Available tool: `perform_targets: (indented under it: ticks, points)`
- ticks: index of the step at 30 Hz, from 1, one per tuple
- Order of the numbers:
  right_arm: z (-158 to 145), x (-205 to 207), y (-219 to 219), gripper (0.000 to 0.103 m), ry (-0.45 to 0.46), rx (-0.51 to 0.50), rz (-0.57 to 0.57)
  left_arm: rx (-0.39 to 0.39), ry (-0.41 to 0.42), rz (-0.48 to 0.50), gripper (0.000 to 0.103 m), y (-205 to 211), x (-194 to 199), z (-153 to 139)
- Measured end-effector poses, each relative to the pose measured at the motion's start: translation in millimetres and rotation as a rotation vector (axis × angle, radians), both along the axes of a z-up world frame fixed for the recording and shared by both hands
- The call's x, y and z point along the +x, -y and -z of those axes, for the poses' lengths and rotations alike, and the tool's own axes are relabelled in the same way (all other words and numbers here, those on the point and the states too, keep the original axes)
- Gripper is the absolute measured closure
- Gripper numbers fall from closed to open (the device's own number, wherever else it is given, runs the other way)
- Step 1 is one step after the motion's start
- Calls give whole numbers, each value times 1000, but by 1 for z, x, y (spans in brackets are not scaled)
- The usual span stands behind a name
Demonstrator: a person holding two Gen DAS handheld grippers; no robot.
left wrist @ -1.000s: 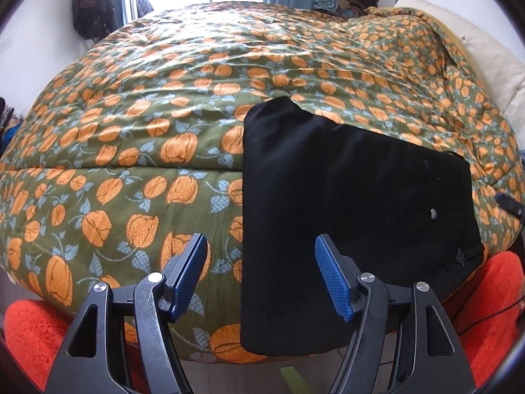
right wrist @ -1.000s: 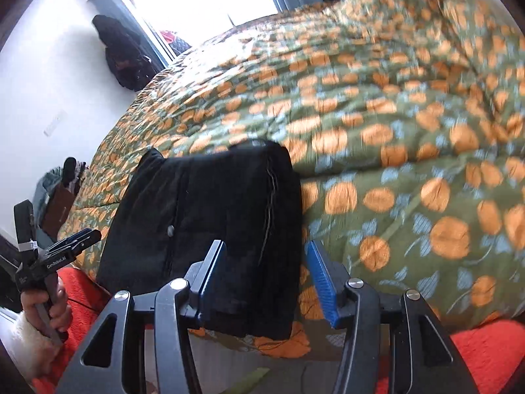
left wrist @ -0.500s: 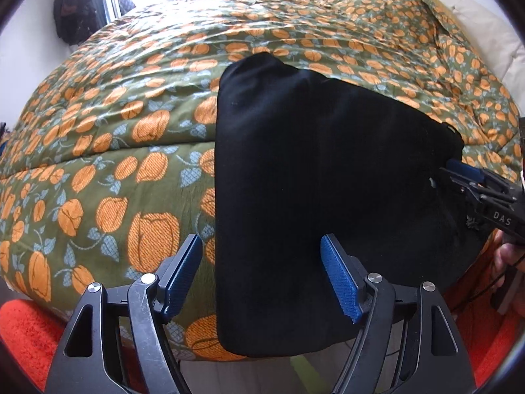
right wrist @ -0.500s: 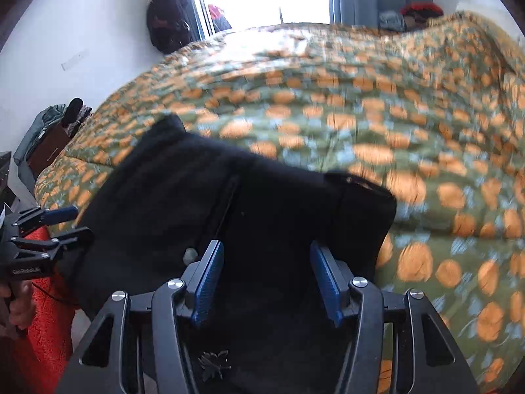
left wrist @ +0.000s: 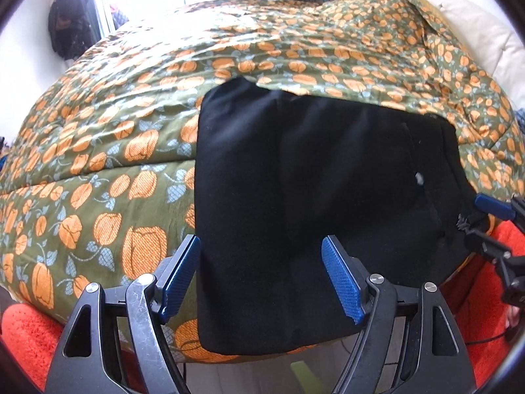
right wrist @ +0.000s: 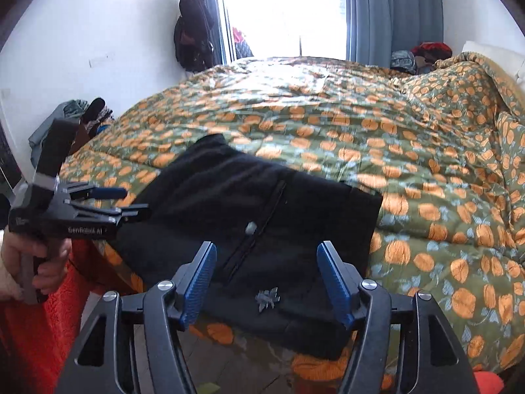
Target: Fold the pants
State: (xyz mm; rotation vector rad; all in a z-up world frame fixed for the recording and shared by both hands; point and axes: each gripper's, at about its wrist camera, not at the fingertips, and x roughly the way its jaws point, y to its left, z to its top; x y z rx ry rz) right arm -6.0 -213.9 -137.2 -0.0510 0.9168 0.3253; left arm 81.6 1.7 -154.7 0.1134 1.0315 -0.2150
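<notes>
Pants (left wrist: 311,197) lie as a flat black rectangle at the near edge of the bed (left wrist: 115,151), on the pumpkin-print quilt, their lower edge hanging just over the side. I judge them already folded at least once; the layers look stacked, though black on black hides the seams.

Left hand-held gripper (left wrist: 261,275): jaws spread wide, holding nothing, poised over the near left corner of the pants. Placed there so one finger can go under the hanging edge and the other on top.

Right hand-held gripper (right wrist: 265,279): also wide, empty, over the near right part, where a small pale button (right wrist: 251,227) and a grey emblem (right wrist: 267,298) mark what I take to be the waist end. Whether either fingertip touches cloth I cannot tell from these views.

Reason for the pairing: one grip at each near corner keeps the edge straight for the next fold away from me, toward the middle of the bed.
</notes>
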Motion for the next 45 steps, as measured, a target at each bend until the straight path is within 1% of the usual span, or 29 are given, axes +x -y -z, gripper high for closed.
perform_targets:
  ticks: [1, 2, 3, 4, 6, 8, 10, 12, 14, 16, 17, 18, 20, 22, 23, 24, 27, 31, 34, 39, 45]
  points:
    - [19, 3, 0, 38, -77, -28, 13, 24, -19, 0, 19, 1, 1, 8]
    - [30, 8, 0, 38, -136, -33, 16, 37, -34, 2, 16, 2, 2, 14]
    - [33, 12, 0, 38, -146, -35, 23, 37, -40, 0, 15, 1, 4, 17]
    - [32, 15, 1, 35, -137, -32, 26, 28, -46, -9, 12, 0, 5, 17]
    - [32, 18, 1, 31, -139, -26, 32, -4, -74, -23, 12, -4, 9, 16]
    - [32, 16, 3, 31, -129, -22, 35, -25, -81, -34, 12, -8, 7, 15]
    - [29, 14, 4, 31, -121, -14, 36, -26, -76, -35, 12, -10, 4, 12]
    - [21, 11, 7, 31, -101, 18, 44, -23, -60, -33, 12, -12, 2, 5]
    - [8, 10, 19, 31, -58, 77, 72, -29, -43, -51, 13, -20, 1, -4]
    - [-7, 7, 42, 31, 4, 141, 153, -65, -48, -92, 12, -37, 5, -11]
    - [-11, 5, 58, 29, 25, 182, 211, -88, -68, -120, 12, -47, 9, -10]
    - [-11, 4, 75, 22, 27, 219, 275, -110, -90, -155, 12, -57, 12, -9]
    - [-2, 3, 108, 21, -6, 304, 400, -128, -98, -207, 12, -72, 13, -7]
    - [12, -3, 133, 21, -47, 387, 503, -107, -90, -228, 12, -76, 12, -8]
    - [17, -6, 141, 21, -60, 417, 538, -91, -83, -227, 12, -75, 12, -9]
    - [17, -6, 146, 21, -61, 436, 547, -75, -75, -225, 12, -74, 11, -11]
    - [12, -1, 141, 21, -39, 423, 500, -33, -56, -214, 12, -67, 11, -15]
    - [12, 5, 124, 21, -57, 377, 421, 9, -56, -200, 12, -60, 14, -14]
    - [15, 6, 116, 21, -61, 354, 387, 27, -57, -187, 12, -57, 15, -12]
    - [19, 7, 115, 21, -76, 346, 387, 25, -56, -178, 12, -57, 15, -11]
    - [23, 8, 115, 21, -93, 345, 397, 46, -48, -166, 12, -52, 15, -10]
